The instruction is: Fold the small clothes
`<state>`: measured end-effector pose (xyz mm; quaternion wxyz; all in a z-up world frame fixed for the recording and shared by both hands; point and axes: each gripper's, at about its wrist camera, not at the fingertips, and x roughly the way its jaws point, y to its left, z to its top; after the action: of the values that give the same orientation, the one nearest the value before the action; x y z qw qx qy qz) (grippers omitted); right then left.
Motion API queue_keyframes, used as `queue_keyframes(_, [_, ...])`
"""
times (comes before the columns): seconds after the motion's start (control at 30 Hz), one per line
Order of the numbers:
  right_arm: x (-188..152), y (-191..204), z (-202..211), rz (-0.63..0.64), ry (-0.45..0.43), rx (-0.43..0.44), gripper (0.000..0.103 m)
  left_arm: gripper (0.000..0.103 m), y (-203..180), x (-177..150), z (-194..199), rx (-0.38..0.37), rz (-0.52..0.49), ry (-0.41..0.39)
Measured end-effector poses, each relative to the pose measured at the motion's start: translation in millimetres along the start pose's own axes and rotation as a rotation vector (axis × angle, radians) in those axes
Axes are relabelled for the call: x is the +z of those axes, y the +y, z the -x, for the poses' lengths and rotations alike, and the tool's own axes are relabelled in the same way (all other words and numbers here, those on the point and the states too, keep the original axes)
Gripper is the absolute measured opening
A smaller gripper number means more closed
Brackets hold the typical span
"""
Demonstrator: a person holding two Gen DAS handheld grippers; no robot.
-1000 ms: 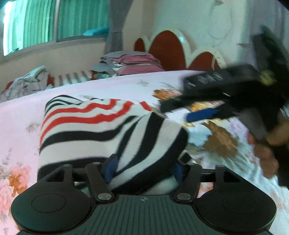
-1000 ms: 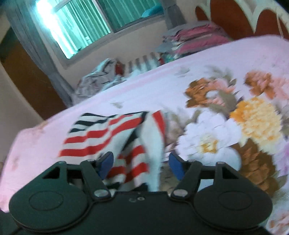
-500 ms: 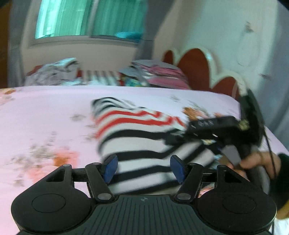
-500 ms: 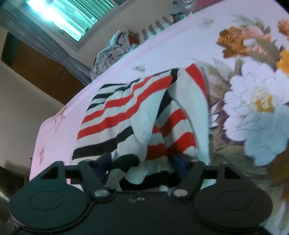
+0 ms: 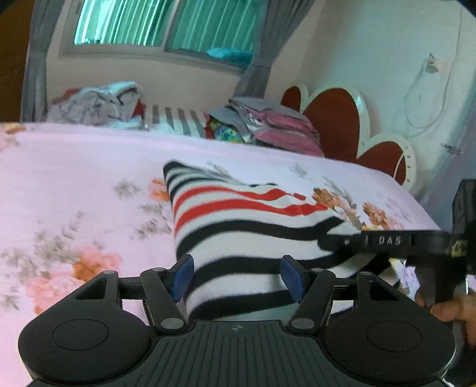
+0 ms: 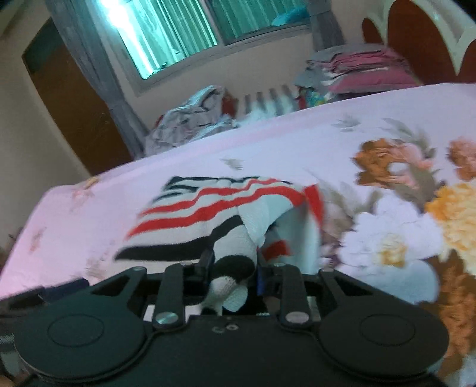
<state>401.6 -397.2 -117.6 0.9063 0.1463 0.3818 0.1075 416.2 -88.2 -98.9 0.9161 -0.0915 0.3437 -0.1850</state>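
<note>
Two risks apply. Right hand-held gripper point(image 6: 232, 272) is closing on a bunched corner of the sweater point(image 5: 253, 226) lying on the bed point(image 5: 74, 178); a shallow pinch may slip. Left hand-held gripper point(image 5: 236, 274) stands spread astride the hem, gripping nothing, so the fold may skew.

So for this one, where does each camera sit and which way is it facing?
Left wrist: on the left gripper, angled down across the bed at the striped garment; right gripper and a hand show.
Right wrist: on the right gripper, jaws closing on a garment fold.
Shared: garment, window, folded clothes stack.
</note>
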Motion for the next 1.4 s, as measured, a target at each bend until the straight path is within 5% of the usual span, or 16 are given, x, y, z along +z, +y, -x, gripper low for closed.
queue_keyframes(0.23, [-18.7,-13.1,-13.1,-0.061,0.027,-0.027,0.026,0.064,-0.2,-17.7,-24.9,0.033,-0.019,0.089])
queue_keyframes(0.37, [-21.5,-21.1,-5.7,-0.122,0.050,0.007,0.028,0.066,17.1,-26.2,-34.0,0.021,0.065,0.151])
queue_keyframes(0.53, [-31.4,-22.4,20.1,-0.173,0.066,0.039,0.050,0.067,22.2,-33.6,-38.1,0.006,0.113,0.161])
queue_keyframes(0.6, [-40.9,-22.6,27.2,-0.180,0.083,0.049,0.050,0.067,18.3,-35.5,-38.9,0.003,0.097,0.166])
queue_keyframes(0.67, [-49.5,-21.1,31.6,-0.168,0.092,0.030,0.044,0.067,18.5,-36.1,-39.1,0.001,0.099,0.169])
queue_keyframes(0.73, [-56.1,-21.0,32.3,-0.154,0.106,-0.003,0.025,0.067,18.3,-36.6,-38.6,-0.003,0.107,0.173])
queue_keyframes(0.8, [-59.3,-23.9,31.2,-0.160,0.122,-0.006,0.017,0.067,16.7,-35.9,-37.9,-0.005,0.103,0.178])
queue_keyframes(0.97, [-59.3,-18.9,35.2,-0.060,0.125,-0.081,0.012,0.067,8.7,-40.2,-35.2,-0.007,0.071,0.192])
queue_keyframes(1.17, [-62.0,-12.5,24.0,-0.018,0.155,-0.121,0.015,0.067,6.3,-38.3,-34.2,0.018,0.073,0.208])
queue_keyframes(1.4, [-45.3,-13.0,48.1,-0.054,0.103,-0.093,0.038,0.067,-2.0,-19.3,-17.7,0.069,0.035,0.190])
